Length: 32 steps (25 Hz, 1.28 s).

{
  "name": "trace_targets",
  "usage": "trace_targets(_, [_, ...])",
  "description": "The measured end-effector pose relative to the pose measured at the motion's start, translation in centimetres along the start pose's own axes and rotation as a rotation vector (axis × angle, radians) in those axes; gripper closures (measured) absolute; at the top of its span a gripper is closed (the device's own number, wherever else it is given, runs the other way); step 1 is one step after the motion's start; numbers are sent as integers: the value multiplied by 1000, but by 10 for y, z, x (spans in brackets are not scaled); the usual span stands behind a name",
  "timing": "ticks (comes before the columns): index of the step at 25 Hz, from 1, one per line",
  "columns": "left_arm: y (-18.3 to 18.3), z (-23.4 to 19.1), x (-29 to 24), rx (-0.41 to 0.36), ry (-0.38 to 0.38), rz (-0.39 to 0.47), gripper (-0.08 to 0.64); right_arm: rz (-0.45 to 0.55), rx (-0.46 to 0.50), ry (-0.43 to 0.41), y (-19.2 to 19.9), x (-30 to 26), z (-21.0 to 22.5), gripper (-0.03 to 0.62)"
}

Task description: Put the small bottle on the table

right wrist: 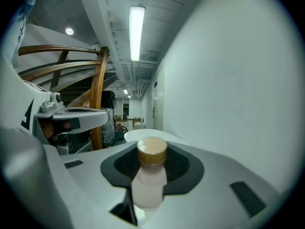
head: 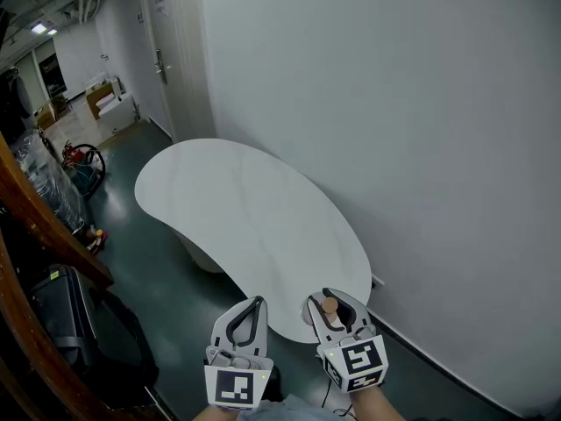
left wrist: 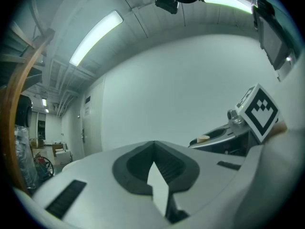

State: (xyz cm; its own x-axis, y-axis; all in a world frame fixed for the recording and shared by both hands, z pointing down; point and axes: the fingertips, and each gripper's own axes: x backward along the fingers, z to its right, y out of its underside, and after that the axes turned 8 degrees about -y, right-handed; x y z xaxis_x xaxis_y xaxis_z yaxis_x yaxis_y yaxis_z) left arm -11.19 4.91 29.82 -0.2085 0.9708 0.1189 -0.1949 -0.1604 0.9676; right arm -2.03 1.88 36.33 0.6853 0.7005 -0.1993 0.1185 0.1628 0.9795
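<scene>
**Desk:** Where's the small bottle?

**Operator:** From my feed, the small bottle (right wrist: 151,175) sits between the jaws of the right gripper (head: 336,303). It has a pale, milky body and a tan cap (right wrist: 152,149), and the cap end points out towards the jaw tips. Both dark pads press its sides, so I'm holding it. It's in the air, not on anything.

**Desk:** How wide are the jaws?

**Operator:** Fairly wide, just enough to take the bottle's body.

**Desk:** And the table?

**Operator:** The table (head: 245,217) is white and bean-shaped, with its long side along the white wall (head: 394,103). In the head view the bottle lines up with the table's near end, right at the rim. I can't tell how high above it I am.

**Desk:** Your other hand?

**Operator:** The left gripper (head: 254,308) is just beside the right one, at about the same level. Its tips meet and I see nothing between the pads. Each gripper carries its marker cube (head: 359,362) at the back.

**Desk:** Anything around you?

**Operator:** There's dark green floor (head: 149,270) under the table and a wooden railing (head: 44,226) curving along my left. A door (head: 171,51) is in the far wall.
</scene>
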Motion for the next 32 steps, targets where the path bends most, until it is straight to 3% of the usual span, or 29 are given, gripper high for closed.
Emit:
trace_targets(4, [-1,-9,-22,-42,34,46,560,15,16,27,-12,-16,12,480])
trace_targets(6, [9,-13,-29,73,16,-2,560,19,20,40,-15,-22,16,480])
trace_targets(8, [13,-14,-36,121,19,-18,560,19,19,54,-16,-24,20,480])
trace_targets(23, [30,7,-76,127,133,-56,560,-8,-28,152,-4,-25,55,480])
trace_targets(32, [30,17,-124,113,147,-79,560,0,-58,142,-6,-49,94,480])
